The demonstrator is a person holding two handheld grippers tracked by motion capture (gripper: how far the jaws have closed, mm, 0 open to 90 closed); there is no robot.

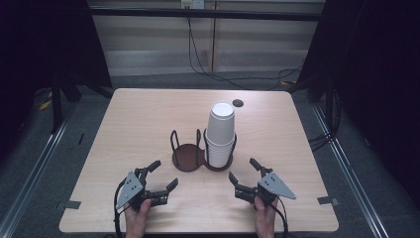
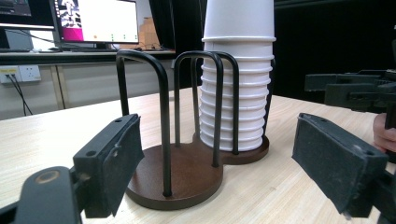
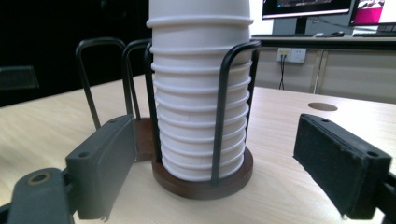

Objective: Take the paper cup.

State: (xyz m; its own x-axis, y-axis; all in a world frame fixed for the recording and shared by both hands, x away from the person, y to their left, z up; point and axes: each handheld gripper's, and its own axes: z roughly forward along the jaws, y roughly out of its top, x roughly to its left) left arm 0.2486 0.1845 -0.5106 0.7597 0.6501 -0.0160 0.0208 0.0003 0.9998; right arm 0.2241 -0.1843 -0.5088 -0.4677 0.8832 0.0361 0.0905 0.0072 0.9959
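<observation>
Both grippers are at rest on the table [image 1: 148, 114], low in the high view. The left gripper [image 1: 161, 174], at lower left of that frame, has its jaws spread and nothing between them. The right gripper [image 1: 244, 170], at lower right, is likewise released and holding nothing.

The stack of white paper cups [image 1: 220, 134] stands inverted at centre frame, seated in the right-hand bay of a two-bay wire cup holder [image 1: 190, 157]. The left-hand bay [image 2: 175, 170] is vacant. The stack rises well above the wire loops (the top cup stands clear of the rest).

Judgement: the step in hand is an approach to the top cup. To do it well:
- Raise the gripper above the wire loops before closing in, so a jaw does not snag one.
- Grip the top cup by its wall, squarely and lightly; paper crushes.
- Lift straight up, as nested cups may cling.
- If they do, brace the stack with the other gripper.
</observation>
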